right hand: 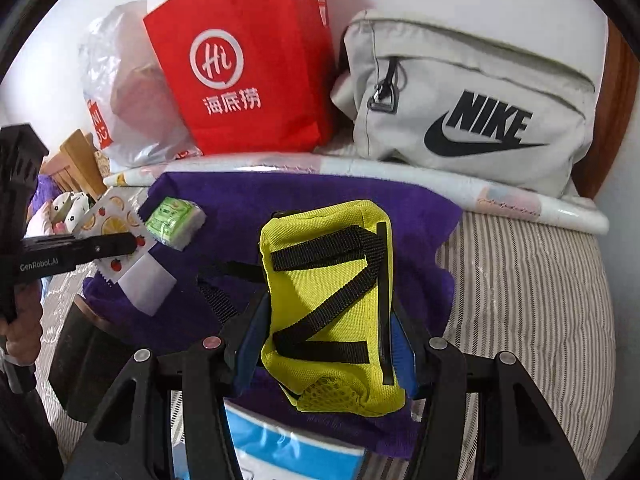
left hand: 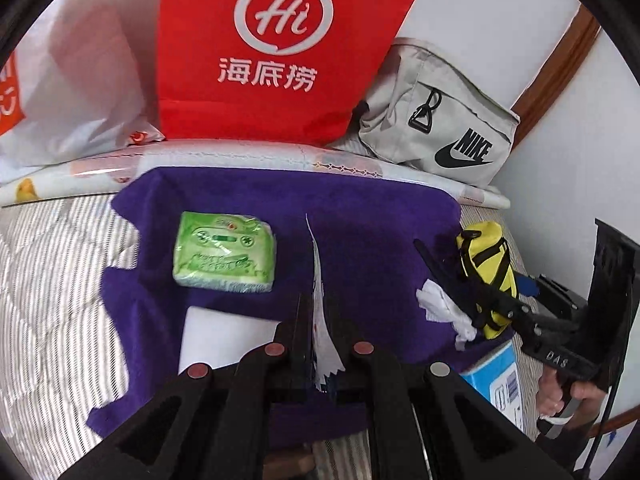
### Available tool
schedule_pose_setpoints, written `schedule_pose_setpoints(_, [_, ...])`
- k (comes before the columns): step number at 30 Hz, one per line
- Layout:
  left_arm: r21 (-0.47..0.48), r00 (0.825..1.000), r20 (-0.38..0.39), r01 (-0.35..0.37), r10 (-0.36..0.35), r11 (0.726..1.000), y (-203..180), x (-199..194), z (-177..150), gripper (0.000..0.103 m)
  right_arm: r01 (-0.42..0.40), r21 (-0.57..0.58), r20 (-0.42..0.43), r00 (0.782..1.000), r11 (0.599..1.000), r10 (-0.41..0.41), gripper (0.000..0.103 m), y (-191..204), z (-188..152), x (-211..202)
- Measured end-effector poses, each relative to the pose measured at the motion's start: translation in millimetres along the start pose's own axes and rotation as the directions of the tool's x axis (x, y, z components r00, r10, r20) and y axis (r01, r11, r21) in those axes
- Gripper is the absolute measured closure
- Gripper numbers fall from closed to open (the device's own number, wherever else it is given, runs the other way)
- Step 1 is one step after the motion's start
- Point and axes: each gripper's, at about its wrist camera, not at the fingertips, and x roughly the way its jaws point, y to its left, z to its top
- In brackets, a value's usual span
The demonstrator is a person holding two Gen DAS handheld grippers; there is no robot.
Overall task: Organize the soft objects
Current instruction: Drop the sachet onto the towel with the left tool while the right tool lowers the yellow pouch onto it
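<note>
**A:** What is your left gripper (left hand: pixel 316 320) doing?

**B:** Your left gripper is clamped tight on a thin flat packet (left hand: pixel 320 280), seen edge-on from its own camera. From the right wrist view the same packet (right hand: pixel 116 232) shows a fruit print of lemon slices and strawberries, and it hangs over the left edge of the purple cloth (left hand: pixel 360 216).

**A:** And your right?

**B:** Your right gripper (right hand: pixel 328 344) holds the yellow pouch (right hand: pixel 332 300) with black straps, one pad pressed on each side. The pouch stands upright between the fingers, above the purple cloth.

**A:** What lies on the cloth?

**B:** A green tissue pack (left hand: pixel 224 256) rests on it to the left of your packet. A white sheet (left hand: pixel 224 332) lies near the left gripper, and a crumpled white tissue (left hand: pixel 440 304) sits just beside your right gripper's fingers. A blue and white box (left hand: pixel 496 380) pokes out under the cloth's near edge.

**A:** And behind?

**B:** A red bag (left hand: pixel 280 48), a grey Nike bag (left hand: pixel 436 120) and a white plastic bag (left hand: pixel 72 92) stand along the wall, on the striped bed (right hand: pixel 528 300).
</note>
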Motion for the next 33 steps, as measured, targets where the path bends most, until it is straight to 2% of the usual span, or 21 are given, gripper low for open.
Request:
schedule_pose_setpoints(9, [-0.021, 0.999, -0.037, -0.002, 0.001, 1.000, 6.3, 22.0, 9.7, 0.097, -0.017, 0.000, -0.054, 0.998, 1.000, 0.017, 0.047, -4.1, -4.0, 22.3])
schedule_pose_setpoints(16, [-0.024, 0.998, -0.063, -0.016, 0.015, 1.000, 9.4, 30.5, 12.7, 0.097, -0.030, 0.009, -0.076, 0.997, 0.999, 0.031, 0.043, -7.8, -5.4, 28.0])
schedule_pose_setpoints(17, [-0.019, 0.997, -0.067, -0.025, 0.024, 1.000, 9.2, 31.1, 12.9, 0.095, -0.026, 0.008, -0.074, 0.997, 1.000, 0.027, 0.043, -7.8, -5.6, 28.3])
schedule_pose_setpoints(19, [-0.006, 0.996, -0.068, -0.053, 0.053, 0.999, 8.3, 30.4, 12.3, 0.085, -0.023, 0.002, -0.072, 0.997, 1.000, 0.023, 0.042, -6.7, -5.0, 29.4])
schedule_pose_setpoints(21, [0.006, 0.996, -0.055, -0.070, 0.070, 0.998, 7.0, 27.2, 12.2, 0.065, -0.019, -0.002, -0.073, 0.997, 1.000, 0.019, 0.040, -5.8, -4.1, 29.3])
schedule_pose_setpoints(23, [0.014, 0.996, -0.034, -0.087, 0.087, 0.996, 6.7, 22.0, 12.1, 0.052, -0.008, -0.006, -0.076, 0.997, 1.000, 0.007, 0.038, -5.0, -3.3, 28.7])
schedule_pose_setpoints(26, [0.032, 0.993, -0.016, -0.119, 0.119, 0.992, 6.7, 12.7, 11.5, 0.049, -0.005, 0.000, -0.066, 0.998, 1.000, 0.005, 0.037, -4.4, -1.7, 22.8])
schedule_pose_setpoints(29, [0.033, 0.988, -0.005, -0.152, 0.152, 0.988, 9.5, 1.3, 8.3, 0.047, 0.003, -0.007, -0.037, 0.999, 1.000, -0.003, 0.029, -1.5, -0.4, 9.6])
schedule_pose_setpoints(33, [0.020, 0.985, 0.014, -0.170, 0.169, 0.985, 13.9, -18.7, -0.1, 0.047, -0.001, -0.002, -0.003, 1.000, 1.000, 0.001, 0.028, 4.1, -1.2, -13.0])
